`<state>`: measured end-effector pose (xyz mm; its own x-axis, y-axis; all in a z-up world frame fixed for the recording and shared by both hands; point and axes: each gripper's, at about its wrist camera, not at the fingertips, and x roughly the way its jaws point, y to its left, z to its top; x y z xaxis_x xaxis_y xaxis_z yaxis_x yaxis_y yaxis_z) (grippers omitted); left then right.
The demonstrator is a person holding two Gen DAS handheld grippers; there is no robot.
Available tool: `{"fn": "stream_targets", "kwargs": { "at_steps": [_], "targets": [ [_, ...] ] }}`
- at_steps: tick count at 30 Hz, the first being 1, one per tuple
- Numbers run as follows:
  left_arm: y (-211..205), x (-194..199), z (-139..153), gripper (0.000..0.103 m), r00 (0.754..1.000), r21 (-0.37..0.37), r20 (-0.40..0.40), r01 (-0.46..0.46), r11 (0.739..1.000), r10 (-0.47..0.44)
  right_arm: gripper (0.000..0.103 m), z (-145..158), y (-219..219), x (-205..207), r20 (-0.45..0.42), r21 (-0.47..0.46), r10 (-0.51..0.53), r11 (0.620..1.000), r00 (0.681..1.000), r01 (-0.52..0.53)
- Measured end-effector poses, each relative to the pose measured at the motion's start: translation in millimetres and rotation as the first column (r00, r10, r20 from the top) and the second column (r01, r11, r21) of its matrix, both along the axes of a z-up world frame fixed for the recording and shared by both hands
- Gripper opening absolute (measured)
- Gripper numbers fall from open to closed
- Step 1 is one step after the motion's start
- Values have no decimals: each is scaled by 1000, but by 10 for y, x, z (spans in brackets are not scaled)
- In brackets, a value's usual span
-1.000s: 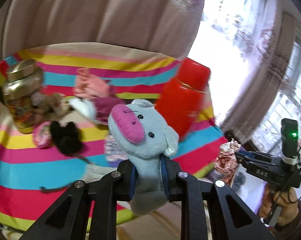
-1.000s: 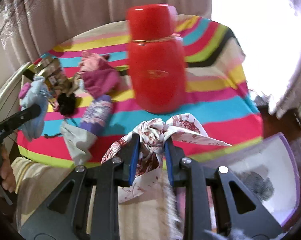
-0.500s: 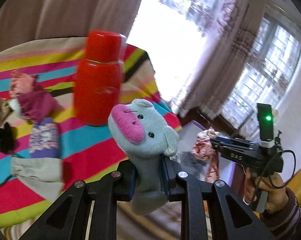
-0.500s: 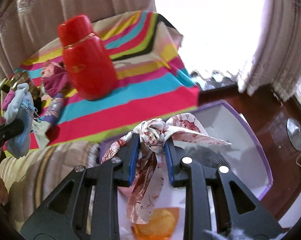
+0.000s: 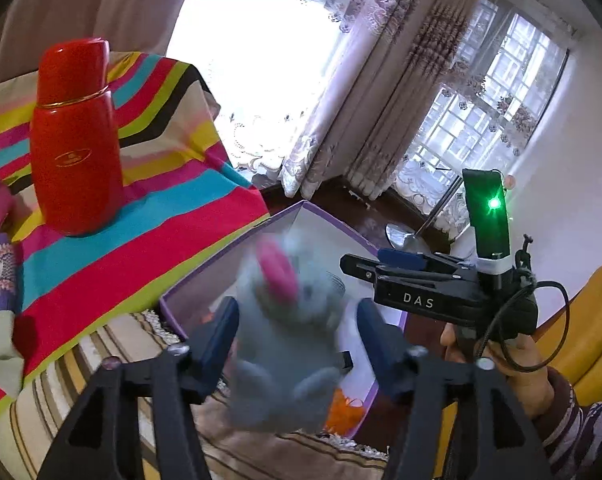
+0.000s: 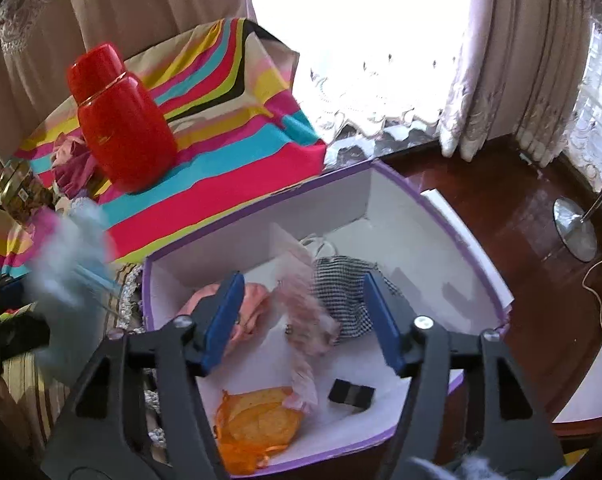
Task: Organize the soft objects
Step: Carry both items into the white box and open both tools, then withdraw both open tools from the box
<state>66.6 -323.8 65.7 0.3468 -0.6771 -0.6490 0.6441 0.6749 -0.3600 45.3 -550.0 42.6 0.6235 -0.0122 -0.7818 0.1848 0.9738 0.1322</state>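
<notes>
My left gripper (image 5: 297, 332) is open; the grey plush pig with a pink snout (image 5: 289, 320) is blurred, dropping between its jaws over the purple-rimmed white box (image 5: 205, 272). The pig also shows blurred at the left of the right wrist view (image 6: 65, 264). My right gripper (image 6: 301, 316) is open above the box (image 6: 481, 264); the red-patterned scarf (image 6: 305, 320) is blurred, falling into it. My right gripper also shows in the left wrist view (image 5: 381, 264).
The box holds a pink cloth (image 6: 249, 304), a checked cloth (image 6: 345, 292), an orange mesh bag (image 6: 257, 416) and a small black item (image 6: 351, 394). A red flask (image 6: 121, 120) and several soft things (image 6: 73, 160) sit on the striped tablecloth (image 6: 221, 152). A lamp base (image 6: 573, 232) stands on the wood floor.
Both grippers swung right from the table to over the box, then opened. The pig and the scarf have been let go and are falling.
</notes>
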Motion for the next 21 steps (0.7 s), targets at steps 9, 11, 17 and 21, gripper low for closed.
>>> {"fn": "stream_targets", "kwargs": {
  "at_steps": [9, 11, 17, 21],
  "targets": [
    [142, 32, 21, 64, 999, 12, 7, -52, 999, 52, 85, 204, 165, -91, 93, -112, 29, 993, 995, -18],
    [172, 21, 33, 64, 998, 21, 21, -63, 998, 63, 88, 255, 214, -100, 115, -111, 45, 993, 992, -32],
    [387, 28, 93, 64, 991, 31, 63, -118, 993, 116, 88, 359, 373, -67, 156, -95, 88, 993, 984, -74],
    [673, 78, 72, 64, 973, 36, 85, -217, 976, 213, 88, 430, 564, -13, 175, -120, 111, 989, 978, -91]
  ]
}}
